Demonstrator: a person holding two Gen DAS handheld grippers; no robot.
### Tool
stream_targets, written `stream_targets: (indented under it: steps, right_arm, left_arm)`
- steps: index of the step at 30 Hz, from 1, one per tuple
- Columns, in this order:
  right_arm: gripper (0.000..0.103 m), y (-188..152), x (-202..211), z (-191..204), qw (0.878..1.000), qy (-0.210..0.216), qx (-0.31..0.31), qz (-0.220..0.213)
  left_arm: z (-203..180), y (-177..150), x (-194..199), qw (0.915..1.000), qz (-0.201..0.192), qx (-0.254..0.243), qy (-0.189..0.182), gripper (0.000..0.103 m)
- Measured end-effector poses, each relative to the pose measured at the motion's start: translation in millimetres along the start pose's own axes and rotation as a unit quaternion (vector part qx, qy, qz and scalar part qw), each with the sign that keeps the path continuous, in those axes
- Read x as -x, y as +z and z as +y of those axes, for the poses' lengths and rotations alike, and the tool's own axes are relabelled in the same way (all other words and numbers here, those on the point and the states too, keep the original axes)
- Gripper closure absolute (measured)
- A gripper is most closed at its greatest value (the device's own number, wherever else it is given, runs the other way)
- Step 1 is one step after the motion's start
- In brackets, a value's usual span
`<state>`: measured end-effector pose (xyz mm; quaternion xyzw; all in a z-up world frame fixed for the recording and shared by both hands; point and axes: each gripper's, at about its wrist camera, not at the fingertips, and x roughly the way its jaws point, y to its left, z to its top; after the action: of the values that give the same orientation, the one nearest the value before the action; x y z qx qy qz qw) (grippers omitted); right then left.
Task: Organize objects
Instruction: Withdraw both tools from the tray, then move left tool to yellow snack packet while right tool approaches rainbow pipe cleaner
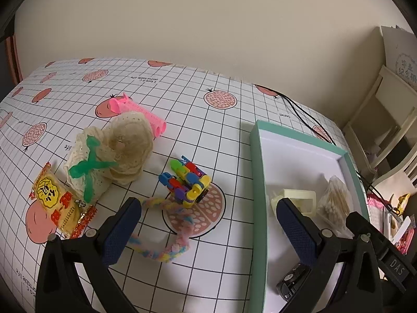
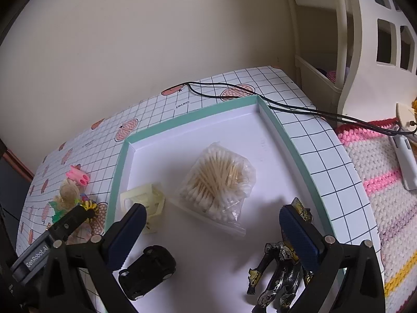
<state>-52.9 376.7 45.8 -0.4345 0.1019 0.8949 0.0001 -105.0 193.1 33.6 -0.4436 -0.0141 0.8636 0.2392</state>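
Box holds a bag of cotton swabs at centre and a toy car at seven o'clock; both the left gripper and right gripper gape wide, empty.

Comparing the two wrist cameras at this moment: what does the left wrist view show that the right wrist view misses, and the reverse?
Only the left wrist view shows the yellow snack packet and the pastel braided rope clearly, out on the tablecloth.

Only the right wrist view shows the black-and-gold figure, lying in the box by the open right gripper, and the crocheted mat.

Both show the cotton swab bag, the cream plastic frame, the black toy car, the pink hair roller and the open left gripper.
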Motion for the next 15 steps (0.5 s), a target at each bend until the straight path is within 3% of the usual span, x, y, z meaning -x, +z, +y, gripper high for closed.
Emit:
stream_targets:
  steps: [11,15]
  right_arm:
    - [0.000,3,6,11,1.000,0.006,0.015,-0.014]
    - [0.000,7,17,28,0.999,0.019,0.032,-0.038]
  left_arm:
    - [8,8,11,0.9999,-0.007,-0.005,0.004,0.000]
    - [31,19,24,0.9996,-0.014,0.025,0.002,0.000]
